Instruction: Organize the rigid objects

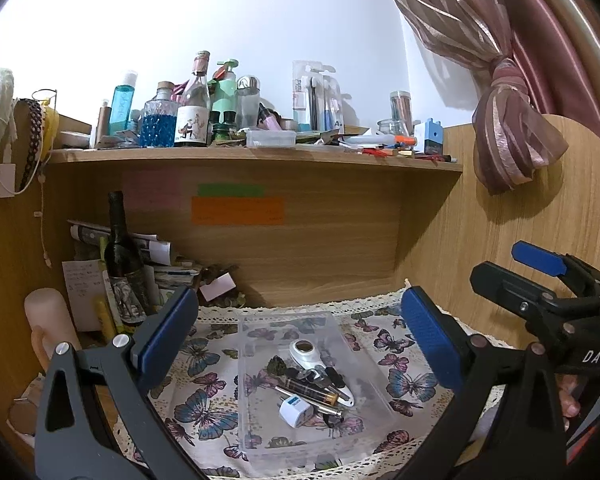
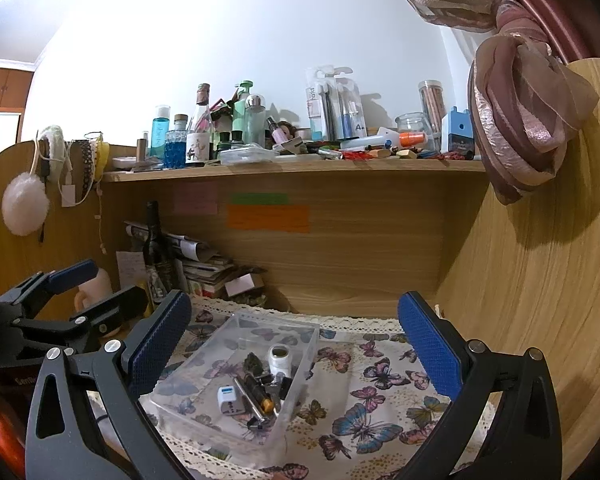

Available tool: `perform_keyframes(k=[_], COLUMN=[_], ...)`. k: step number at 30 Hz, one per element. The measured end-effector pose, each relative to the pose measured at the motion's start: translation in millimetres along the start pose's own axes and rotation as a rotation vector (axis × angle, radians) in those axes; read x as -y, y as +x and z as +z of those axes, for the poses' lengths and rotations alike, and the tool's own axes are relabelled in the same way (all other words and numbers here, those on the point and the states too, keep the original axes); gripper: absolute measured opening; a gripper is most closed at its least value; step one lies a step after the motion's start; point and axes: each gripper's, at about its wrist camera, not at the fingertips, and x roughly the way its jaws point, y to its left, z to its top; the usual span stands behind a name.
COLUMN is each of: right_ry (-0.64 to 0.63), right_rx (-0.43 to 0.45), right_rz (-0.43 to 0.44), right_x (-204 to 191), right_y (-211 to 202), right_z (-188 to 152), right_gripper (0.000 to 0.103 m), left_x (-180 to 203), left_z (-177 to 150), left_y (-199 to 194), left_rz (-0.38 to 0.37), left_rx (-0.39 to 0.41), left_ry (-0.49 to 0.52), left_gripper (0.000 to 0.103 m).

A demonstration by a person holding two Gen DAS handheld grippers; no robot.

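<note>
Tongs, left (image 1: 300,336): blue pads spread wide, empty. Tongs, right (image 2: 296,340): likewise spread, empty, beside the left pair. Clear plastic tray (image 1: 256,432) on butterfly-cloth bench (image 2: 380,412), ahead between left tongs' pads; holds white plug adapter (image 1: 296,410), battery (image 1: 312,392), white magnifier (image 1: 306,350).

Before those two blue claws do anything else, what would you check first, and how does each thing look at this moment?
1. Left gripper open and empty: ok.
2. Right gripper open and empty: ok.
3. Clear box resting flat on the butterfly cloth: ok.
4. White plug adapter, battery and other small items inside the box: ok.
5. Loose items remaining on the cloth beside the box: none seen; ok.
6. Whether more items wait outside these views: cannot tell.
</note>
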Motion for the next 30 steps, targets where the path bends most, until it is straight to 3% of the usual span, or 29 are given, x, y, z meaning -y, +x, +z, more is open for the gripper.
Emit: perform_keyframes(k=[30], right_ry=[0.013], right_rx=[-0.010], right_rz=[-0.022], right_x=[-7.5], right_y=[2.9], right_z=[0.6], right_gripper=[0.103], left_x=[3.1], left_z=[4.9], left_y=[5.1], left_rz=[0.000], left_rx=[0.013], left_ry=[-0.005], left_gripper=[0.103])
